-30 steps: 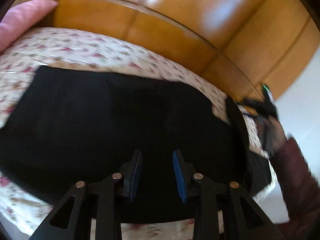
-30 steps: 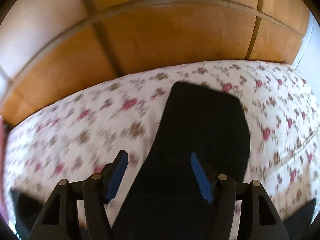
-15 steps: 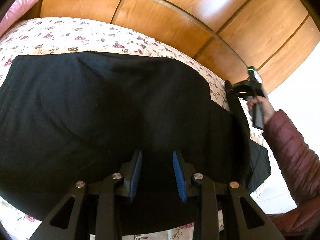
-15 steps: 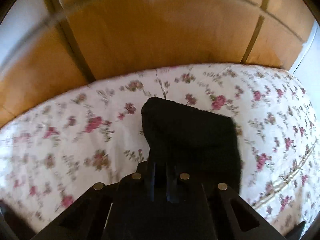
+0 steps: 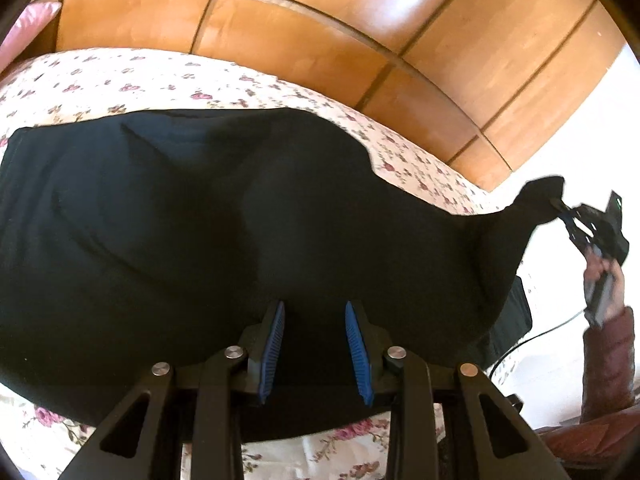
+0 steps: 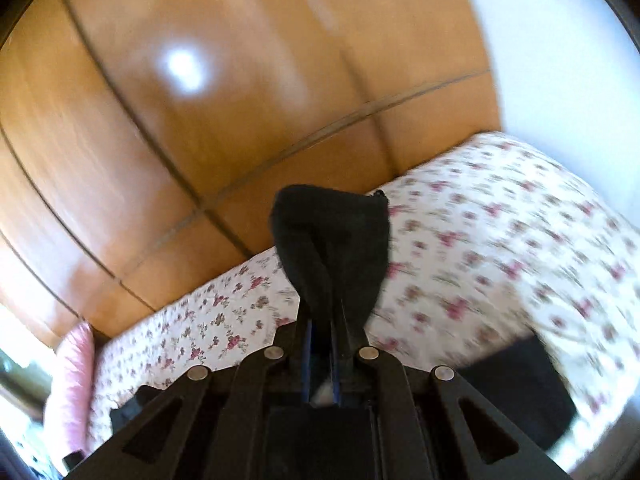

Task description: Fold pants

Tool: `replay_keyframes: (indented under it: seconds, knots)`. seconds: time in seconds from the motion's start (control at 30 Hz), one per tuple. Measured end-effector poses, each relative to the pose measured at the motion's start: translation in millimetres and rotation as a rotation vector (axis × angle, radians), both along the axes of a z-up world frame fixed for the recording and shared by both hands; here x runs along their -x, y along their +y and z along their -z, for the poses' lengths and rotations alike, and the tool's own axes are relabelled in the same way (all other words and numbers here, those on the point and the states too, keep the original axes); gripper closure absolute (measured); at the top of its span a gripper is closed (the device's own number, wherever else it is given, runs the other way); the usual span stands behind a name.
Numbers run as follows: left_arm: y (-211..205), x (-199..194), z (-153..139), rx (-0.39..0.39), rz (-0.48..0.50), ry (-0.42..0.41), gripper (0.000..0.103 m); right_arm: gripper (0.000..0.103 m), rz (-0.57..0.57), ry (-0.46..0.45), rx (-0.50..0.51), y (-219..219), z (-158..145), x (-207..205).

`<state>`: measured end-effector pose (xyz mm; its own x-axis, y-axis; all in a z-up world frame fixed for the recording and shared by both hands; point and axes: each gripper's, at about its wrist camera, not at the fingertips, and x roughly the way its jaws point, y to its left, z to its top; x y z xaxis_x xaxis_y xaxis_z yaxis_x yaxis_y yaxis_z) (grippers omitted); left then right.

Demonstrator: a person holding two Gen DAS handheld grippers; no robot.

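Note:
Black pants point(image 5: 200, 220) lie spread across a floral bed cover point(image 5: 120, 76). My left gripper point(image 5: 316, 344) hovers low over their near edge; its blue pads stand apart, with black cloth showing in the gap and nothing pinched. At the far right, my right gripper point(image 5: 562, 208) is shut on the end of a pant leg and holds it up off the bed. In the right wrist view the pants' leg end point(image 6: 332, 232) sticks up from the closed right gripper point(image 6: 322, 332), above the bed cover point(image 6: 500, 220).
Glossy wooden panels point(image 5: 320, 20) rise behind the bed. A pink pillow point(image 6: 72, 376) lies at the bed's far end. A person's hand point(image 5: 600, 276) and dark red sleeve point(image 5: 608, 360) hold the right gripper. More black cloth point(image 6: 520, 380) lies at the bed's edge.
My right gripper closed on the pant leg's end, then swung up and away from the bed with it. The leg now stretches out to the right. My left gripper shifted slightly.

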<state>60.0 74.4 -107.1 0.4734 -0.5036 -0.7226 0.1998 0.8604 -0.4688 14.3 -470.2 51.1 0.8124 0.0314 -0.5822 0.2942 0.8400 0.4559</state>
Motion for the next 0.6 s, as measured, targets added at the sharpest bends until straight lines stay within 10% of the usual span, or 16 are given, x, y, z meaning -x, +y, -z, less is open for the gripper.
replay_keyframes:
  seconds: [0.4,0.6]
  knots:
    - [-62,17,-12,-0.079,0.242,-0.027,0.071,0.096,0.259,0.176,-0.327,-85,153,101]
    - [-87,23,-9,-0.129,0.326,-0.015,0.071,0.082,0.256,0.126,-0.367,-84,158,105]
